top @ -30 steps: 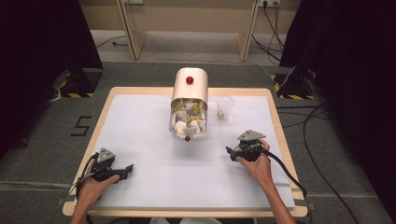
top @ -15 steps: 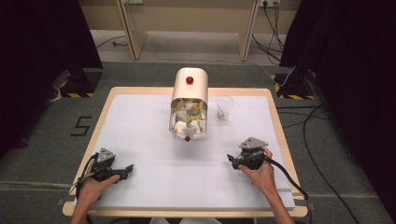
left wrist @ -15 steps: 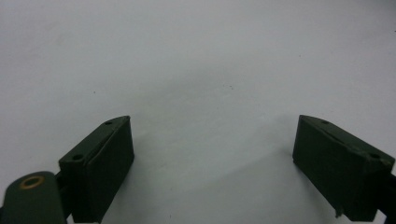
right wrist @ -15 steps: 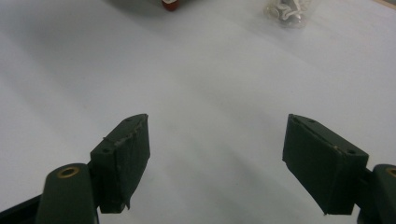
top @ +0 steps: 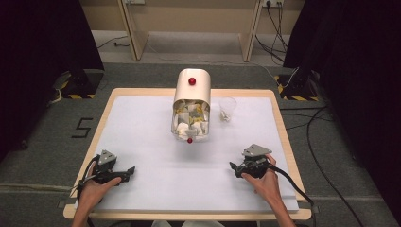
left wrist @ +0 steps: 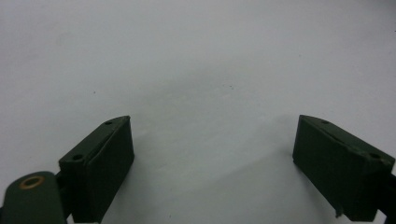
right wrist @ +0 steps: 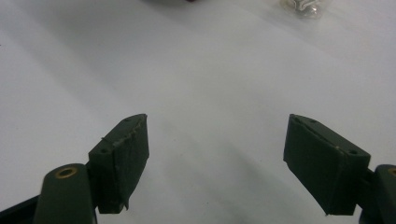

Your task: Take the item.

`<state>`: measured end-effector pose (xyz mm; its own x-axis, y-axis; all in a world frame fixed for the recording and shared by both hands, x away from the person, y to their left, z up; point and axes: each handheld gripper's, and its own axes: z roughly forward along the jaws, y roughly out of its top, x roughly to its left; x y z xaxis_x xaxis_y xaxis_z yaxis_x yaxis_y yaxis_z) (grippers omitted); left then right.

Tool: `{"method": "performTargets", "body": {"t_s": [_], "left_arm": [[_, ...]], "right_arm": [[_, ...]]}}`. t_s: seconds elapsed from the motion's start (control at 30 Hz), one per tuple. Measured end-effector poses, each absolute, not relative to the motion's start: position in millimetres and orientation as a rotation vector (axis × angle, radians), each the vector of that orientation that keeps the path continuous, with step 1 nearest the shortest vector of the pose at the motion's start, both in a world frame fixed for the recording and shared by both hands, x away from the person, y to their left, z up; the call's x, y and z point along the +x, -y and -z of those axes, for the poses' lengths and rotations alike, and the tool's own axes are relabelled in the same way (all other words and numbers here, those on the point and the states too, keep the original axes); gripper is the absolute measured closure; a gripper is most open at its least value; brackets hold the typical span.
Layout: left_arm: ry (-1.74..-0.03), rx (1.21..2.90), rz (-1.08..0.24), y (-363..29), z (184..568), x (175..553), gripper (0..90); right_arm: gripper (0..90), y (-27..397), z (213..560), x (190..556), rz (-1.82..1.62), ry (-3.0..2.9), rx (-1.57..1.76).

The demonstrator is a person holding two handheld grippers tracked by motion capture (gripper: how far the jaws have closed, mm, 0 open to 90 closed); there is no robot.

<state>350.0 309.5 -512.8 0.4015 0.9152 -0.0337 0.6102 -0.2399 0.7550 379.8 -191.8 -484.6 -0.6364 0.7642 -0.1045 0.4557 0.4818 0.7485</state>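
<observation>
A white-covered worktop [top: 142,118] with a wooden rim stands on a grey floor marked with a black "5" [top: 82,127]. At the far middle lies a cream dispenser [top: 191,105] with red knobs, its clear front packed with white and yellow pieces; a small clear cup [top: 227,109] stands just beside it. Both lie well apart from the left hand-held gripper [top: 124,173] and right hand-held gripper [top: 235,167], which rest near the front corners, jaws apart and empty, with bare worktop between.

At the top edge of the right gripper view, we see the clear cup [right wrist: 304,6] cut off and blurred.
</observation>
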Motion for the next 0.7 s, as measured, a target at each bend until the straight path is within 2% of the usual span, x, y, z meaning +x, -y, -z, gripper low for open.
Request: {"method": "performTargets", "body": {"t_s": [0.33, 0.5, 0.7], "left_arm": [[-1.300, 1.957, -0.554, -309.5, 512.8, 350.0, 11.4], [-1.300, 1.957, -0.554, -309.5, 512.9, 350.0, 11.4], [-1.300, 1.958, -0.554, -309.4, 512.9, 350.0, 11.4]], "right_arm": [[22.1, 200.4, 490.2, 371.0, -1.002, -2.318, 1.069], [16.1, 197.7, 497.8, 369.1, -0.920, -2.357, 1.060], [16.0, 204.3, 502.3, 370.1, -1.002, -2.346, 1.112]]}}
